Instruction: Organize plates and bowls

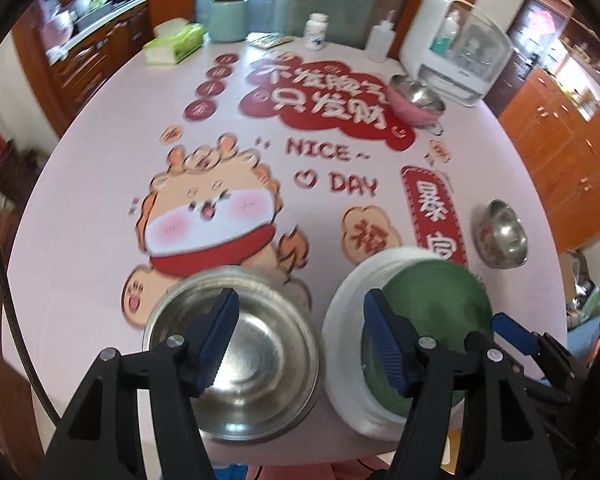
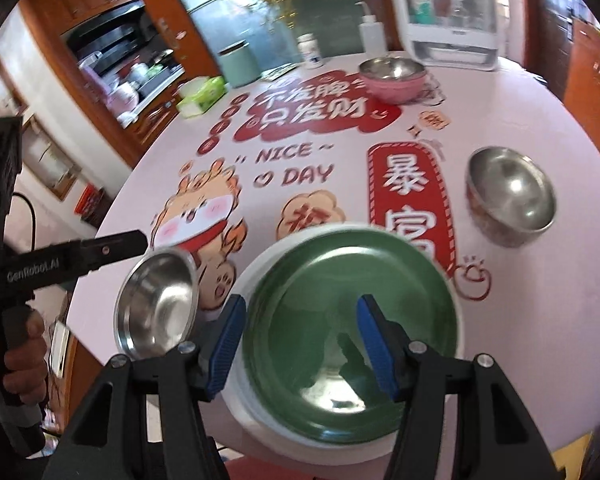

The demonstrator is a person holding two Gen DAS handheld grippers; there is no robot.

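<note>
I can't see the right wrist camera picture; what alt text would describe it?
An open right gripper with blue pads hovers over a green plate stacked on a white plate, on a pink table printed with cartoons. A steel bowl lies to its left, another steel bowl to its right, and a pink bowl farther back.

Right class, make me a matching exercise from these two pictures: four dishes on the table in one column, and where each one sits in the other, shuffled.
Column 1:
1. green plate
2. pink bowl
3. white plate
4. tissue box

Column 2:
A. far side, by the white appliance
B. on top of the white plate
C. far left edge of the table
D. under the green plate

Pairs: 1-B, 2-A, 3-D, 4-C
</note>
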